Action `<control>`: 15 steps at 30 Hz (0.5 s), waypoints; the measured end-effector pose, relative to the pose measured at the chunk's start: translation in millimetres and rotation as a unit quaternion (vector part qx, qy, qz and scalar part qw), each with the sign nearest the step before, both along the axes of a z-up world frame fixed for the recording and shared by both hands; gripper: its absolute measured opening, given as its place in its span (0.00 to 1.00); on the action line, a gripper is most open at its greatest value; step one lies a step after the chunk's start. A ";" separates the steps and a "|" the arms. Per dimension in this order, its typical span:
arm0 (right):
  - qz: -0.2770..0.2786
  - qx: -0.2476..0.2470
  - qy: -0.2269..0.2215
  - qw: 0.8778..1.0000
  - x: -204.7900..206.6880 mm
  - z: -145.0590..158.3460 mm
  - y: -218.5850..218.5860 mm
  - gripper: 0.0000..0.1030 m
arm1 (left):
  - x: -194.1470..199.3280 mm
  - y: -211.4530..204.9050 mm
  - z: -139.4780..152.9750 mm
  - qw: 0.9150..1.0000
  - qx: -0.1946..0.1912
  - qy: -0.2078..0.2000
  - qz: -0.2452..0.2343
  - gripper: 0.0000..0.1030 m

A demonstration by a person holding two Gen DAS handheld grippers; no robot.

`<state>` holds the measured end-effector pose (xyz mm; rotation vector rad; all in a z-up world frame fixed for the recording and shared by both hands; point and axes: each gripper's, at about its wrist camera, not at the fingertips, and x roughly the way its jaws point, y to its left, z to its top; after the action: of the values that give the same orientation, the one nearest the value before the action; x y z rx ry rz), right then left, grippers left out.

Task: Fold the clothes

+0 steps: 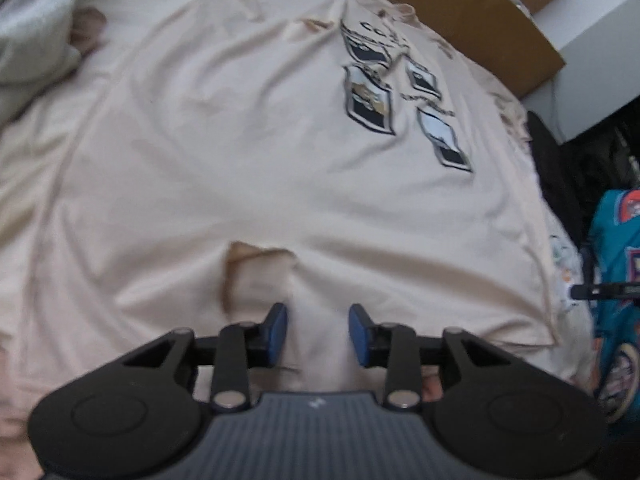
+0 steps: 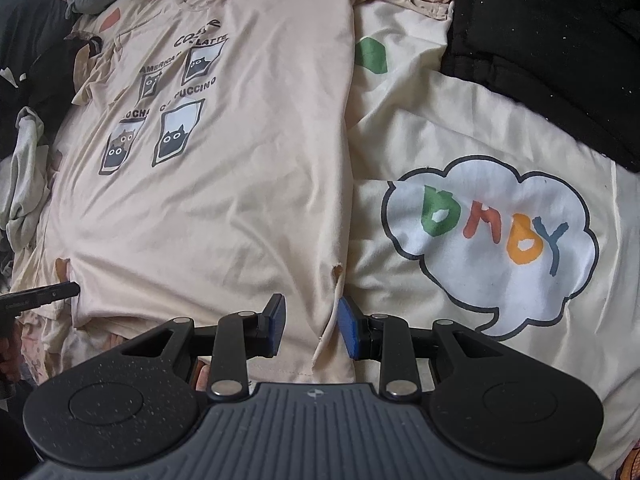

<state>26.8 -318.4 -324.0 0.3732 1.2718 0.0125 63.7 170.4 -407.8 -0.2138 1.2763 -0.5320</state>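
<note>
A cream T-shirt [image 1: 248,152] with a cat-and-coffee print [image 2: 160,108] lies spread flat and face up on the bed. My left gripper [image 1: 318,334] is open at the shirt's hem near one lower corner, with fabric lying between its blue pads [image 1: 278,330], beside a torn hole [image 1: 256,268]. My right gripper [image 2: 310,326] is open at the other lower corner. The shirt's side edge [image 2: 334,312] runs up between its fingers. In the right wrist view the left gripper's tip [image 2: 48,293] shows at the far left, by the hem.
A duvet with a cloud print [image 2: 492,240] lies right of the shirt, and black clothes [image 2: 560,60] are piled beyond it. A cardboard box [image 1: 480,12], a grey pillow [image 1: 32,32], a teal garment [image 1: 616,264] and a pale crumpled garment [image 2: 24,184] border the bed.
</note>
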 end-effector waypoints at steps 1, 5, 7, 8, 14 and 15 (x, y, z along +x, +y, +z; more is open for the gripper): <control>-0.001 0.000 0.000 1.000 -0.2 0.1 -0.5 0.35 | 2.3 -0.5 -2.7 1.000 -0.006 0.006 0.004 0.20; -0.003 0.001 -0.001 1.000 -0.3 0.3 -0.9 0.35 | 2.4 5.9 -3.9 1.000 -0.007 0.021 0.004 0.07; -0.003 0.002 -0.001 1.000 -0.6 0.0 -0.9 0.35 | 2.6 12.0 0.8 1.000 0.000 0.013 0.010 0.00; -0.003 0.002 -0.001 1.000 -0.7 -0.2 -0.8 0.35 | 3.1 14.4 3.9 1.000 0.003 0.007 0.011 0.00; -0.005 0.002 -0.001 1.000 -1.9 -0.2 -2.0 0.35 | 11.2 26.7 18.4 0.999 0.030 -0.018 0.014 0.00; -0.006 0.001 -0.001 1.000 -2.2 -0.3 -2.5 0.35 | 12.4 29.1 18.9 0.999 0.037 -0.019 0.017 0.00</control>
<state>24.6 -320.8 -324.3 0.3830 1.2672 0.0037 76.1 199.5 -389.0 -0.1633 1.2510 -0.4576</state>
